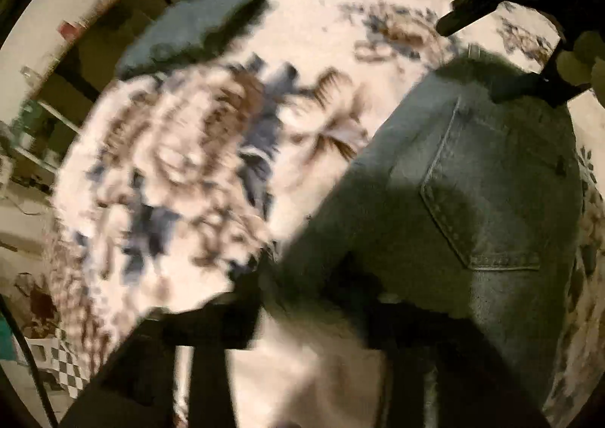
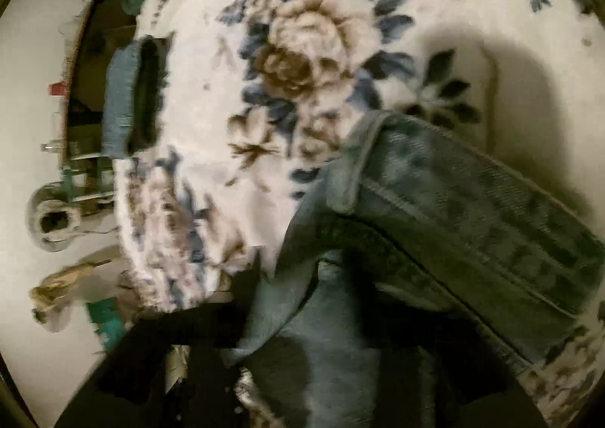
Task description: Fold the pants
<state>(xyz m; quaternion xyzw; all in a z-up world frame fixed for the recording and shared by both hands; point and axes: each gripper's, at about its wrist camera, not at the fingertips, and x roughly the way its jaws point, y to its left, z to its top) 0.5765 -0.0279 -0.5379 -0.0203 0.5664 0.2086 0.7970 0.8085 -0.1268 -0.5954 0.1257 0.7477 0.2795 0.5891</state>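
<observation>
left wrist view: the jeans (image 1: 472, 178) are lying back pocket (image 1: 487, 186) up on the floral blanket (image 1: 181, 163), toward its right edge; the left gripper (image 1: 310, 322) is hanging spread open (blurred). right wrist view: the right gripper (image 2: 317, 318) is clamping the jeans' (image 2: 453, 201) denim.

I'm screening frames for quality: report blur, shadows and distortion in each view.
Left wrist: strong motion blur smears the floral blanket; the jeans pocket stays fairly sharp; a dark shadow crosses their lower left; fisheye bends the edges. Right wrist: milder blur, worst at left; the jeans cast a hard shadow on the blanket.
</observation>
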